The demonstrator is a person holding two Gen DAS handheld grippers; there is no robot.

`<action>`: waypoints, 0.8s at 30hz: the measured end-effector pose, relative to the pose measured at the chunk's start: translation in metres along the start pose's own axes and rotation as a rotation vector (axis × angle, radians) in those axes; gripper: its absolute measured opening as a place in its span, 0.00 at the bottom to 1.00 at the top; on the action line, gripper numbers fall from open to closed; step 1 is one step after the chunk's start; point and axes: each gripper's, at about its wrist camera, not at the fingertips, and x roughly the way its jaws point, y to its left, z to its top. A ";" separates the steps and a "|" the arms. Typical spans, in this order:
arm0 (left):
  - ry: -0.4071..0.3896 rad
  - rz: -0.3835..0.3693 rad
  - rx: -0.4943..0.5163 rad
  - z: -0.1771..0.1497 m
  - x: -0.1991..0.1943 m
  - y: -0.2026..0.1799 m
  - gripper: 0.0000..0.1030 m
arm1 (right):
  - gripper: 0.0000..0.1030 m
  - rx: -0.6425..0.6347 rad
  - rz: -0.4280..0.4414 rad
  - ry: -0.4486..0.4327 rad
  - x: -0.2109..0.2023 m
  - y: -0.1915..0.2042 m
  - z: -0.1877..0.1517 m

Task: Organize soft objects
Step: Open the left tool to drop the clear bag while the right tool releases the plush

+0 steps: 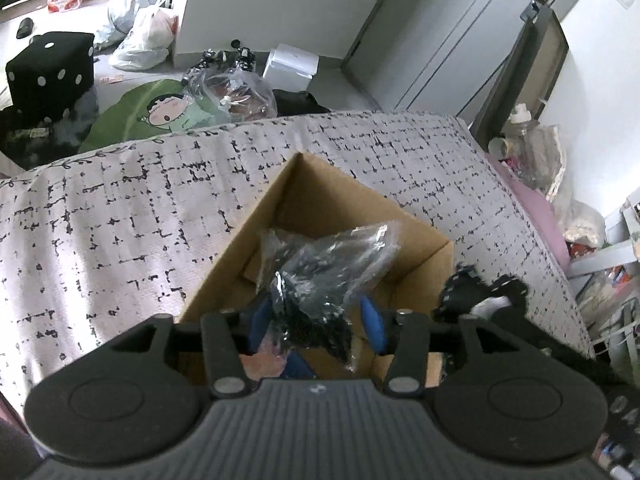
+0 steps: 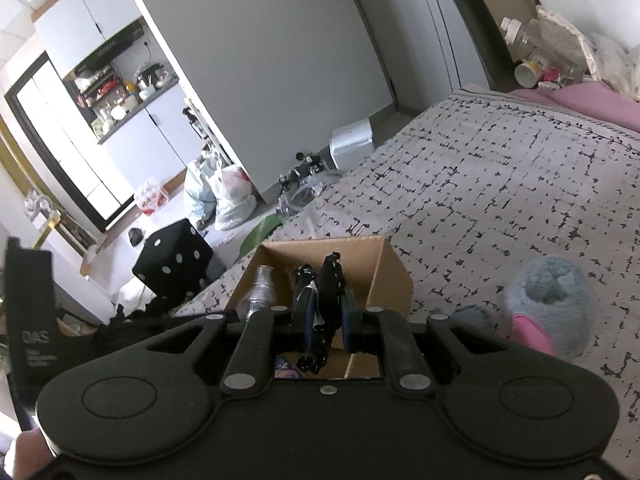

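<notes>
An open cardboard box (image 1: 416,276) stands on the bed's patterned blanket (image 1: 120,220). My left gripper (image 1: 315,320) hangs over the box, its blue pads (image 1: 370,320) apart. A clear plastic bag with dark contents (image 1: 320,272) sits loosely between them, inside the box mouth. My right gripper (image 2: 329,314) is shut on a black fabric piece with pale dotted trim (image 2: 326,284), held just above the near side of the box (image 2: 384,272). That black piece also shows at the box's right corner (image 1: 480,292) in the left wrist view. The clear bag (image 2: 262,292) appears left of it.
A fuzzy blue item with a pink part (image 2: 548,304) lies on the blanket right of the box. Beyond the bed's edge are a black dice-shaped stool (image 1: 52,72), plastic bags (image 1: 144,36), a green cartoon cushion (image 1: 152,116) and a white box (image 1: 290,66). Bottles and clutter (image 1: 524,140) line the right side.
</notes>
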 end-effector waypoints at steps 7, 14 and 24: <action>-0.055 -0.019 -0.003 0.003 -0.016 0.001 0.67 | 0.14 -0.008 -0.025 0.014 0.005 0.010 0.000; -0.110 -0.020 0.009 0.004 -0.035 -0.002 0.68 | 0.45 0.028 -0.005 0.008 -0.004 0.008 0.004; -0.204 0.008 0.050 0.006 -0.065 -0.014 0.68 | 0.89 0.066 -0.081 -0.085 -0.049 -0.016 0.018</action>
